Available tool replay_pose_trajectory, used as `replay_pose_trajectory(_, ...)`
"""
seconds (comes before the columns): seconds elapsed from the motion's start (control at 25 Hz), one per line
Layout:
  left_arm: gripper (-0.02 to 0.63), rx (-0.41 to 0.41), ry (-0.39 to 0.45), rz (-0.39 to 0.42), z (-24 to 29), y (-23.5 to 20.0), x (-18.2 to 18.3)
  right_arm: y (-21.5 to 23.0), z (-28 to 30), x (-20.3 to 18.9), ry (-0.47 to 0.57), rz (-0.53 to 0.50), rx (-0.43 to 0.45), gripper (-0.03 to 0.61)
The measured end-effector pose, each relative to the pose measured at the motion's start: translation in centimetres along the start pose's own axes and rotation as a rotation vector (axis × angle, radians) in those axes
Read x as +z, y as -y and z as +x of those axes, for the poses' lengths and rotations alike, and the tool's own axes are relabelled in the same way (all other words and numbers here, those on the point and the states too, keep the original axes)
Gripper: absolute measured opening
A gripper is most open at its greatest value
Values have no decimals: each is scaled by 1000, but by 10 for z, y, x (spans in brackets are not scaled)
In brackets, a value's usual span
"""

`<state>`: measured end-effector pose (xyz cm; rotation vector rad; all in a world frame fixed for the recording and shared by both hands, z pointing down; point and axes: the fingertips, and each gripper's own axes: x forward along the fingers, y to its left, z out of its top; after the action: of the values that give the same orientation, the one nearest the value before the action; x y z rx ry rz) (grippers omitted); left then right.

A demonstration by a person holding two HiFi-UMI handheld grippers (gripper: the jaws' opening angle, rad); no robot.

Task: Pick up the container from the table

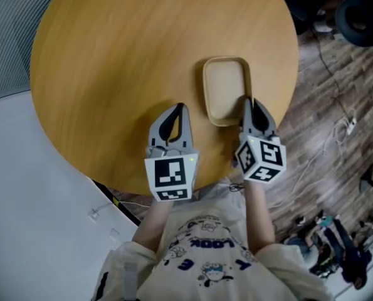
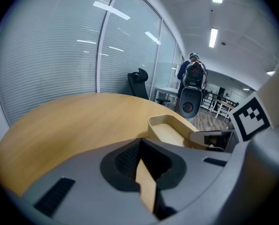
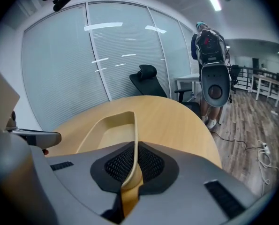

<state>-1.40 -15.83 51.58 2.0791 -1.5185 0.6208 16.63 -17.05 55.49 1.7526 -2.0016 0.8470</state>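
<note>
The right tool [image 1: 247, 105] hides one near corner of the container [image 1: 225, 86].

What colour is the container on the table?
The container is pale beige, clearest in the head view.

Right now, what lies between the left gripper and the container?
Only bare table: in the head view nothing sits between the left gripper and the container, and the left gripper view shows the same.

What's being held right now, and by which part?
The right gripper is shut on the container, pinching its right side wall at the near end. The left gripper is shut on nothing.
</note>
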Motion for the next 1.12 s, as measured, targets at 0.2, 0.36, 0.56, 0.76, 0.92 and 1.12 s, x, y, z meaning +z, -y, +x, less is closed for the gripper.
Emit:
replay_pose_trajectory(0.2, 2, -13, 53, 16, -18, 5, 22, -3, -24, 28, 73, 13, -19, 18)
replay_pose_trajectory(0.36, 2, -28, 104, 28, -36, 7, 43, -10, -48, 53, 141, 19, -32, 18)
replay_pose_trajectory(0.56, 2, -51, 190, 54, -61, 7, 76, -25, -78, 84, 225, 16, -50, 18)
replay_pose_trajectory(0.76, 2, -75, 269, 77, -89, 9, 108, -39, -111, 112, 308, 10, -67, 18)
replay_pose_trajectory(0.92, 2, -99, 326, 96, -116, 15, 127, -50, -143, 127, 363, 8, -82, 18)
replay_pose_trajectory(1.12, 2, -123, 398, 115, -144, 22, 147, -58, -176, 144, 434, 0, -103, 18)
